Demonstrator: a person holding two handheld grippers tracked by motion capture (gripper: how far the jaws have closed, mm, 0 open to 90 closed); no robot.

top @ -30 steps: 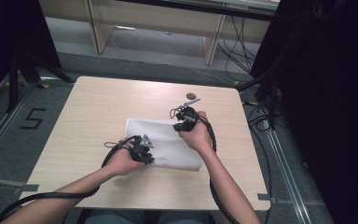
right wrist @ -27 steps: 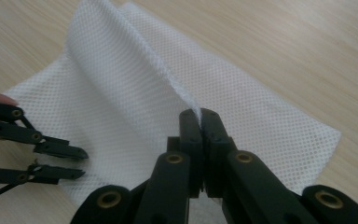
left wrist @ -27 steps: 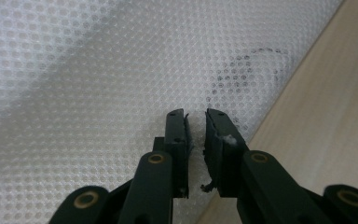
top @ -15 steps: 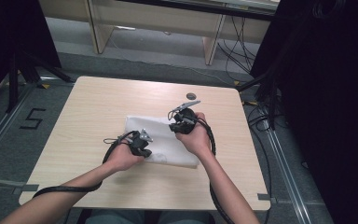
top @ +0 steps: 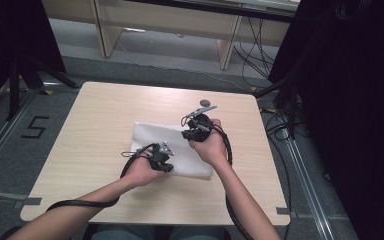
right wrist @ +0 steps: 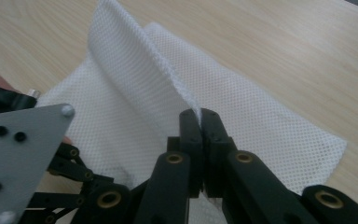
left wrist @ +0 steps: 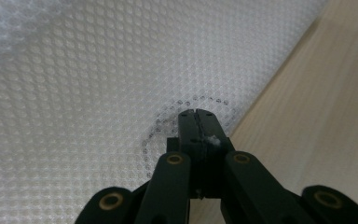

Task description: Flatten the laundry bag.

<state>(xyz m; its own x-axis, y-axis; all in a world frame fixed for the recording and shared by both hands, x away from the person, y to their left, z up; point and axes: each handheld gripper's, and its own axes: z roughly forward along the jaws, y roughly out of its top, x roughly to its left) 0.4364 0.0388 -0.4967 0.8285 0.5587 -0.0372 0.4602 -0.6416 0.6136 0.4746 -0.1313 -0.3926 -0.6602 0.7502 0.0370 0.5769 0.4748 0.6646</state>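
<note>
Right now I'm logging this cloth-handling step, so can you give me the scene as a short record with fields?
surface: light wooden table
item: white mesh cloth, lying on the table
left claw: shut, tips pressed on the cloth near its edge
right claw: shut on a fold of the cloth, that fold lifted off the table
other: small round grey object beyond the right claw, too small to identify

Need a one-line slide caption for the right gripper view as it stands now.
Right gripper, jaws shut on a lifted fold of white mesh cloth, above the wooden table.
</note>
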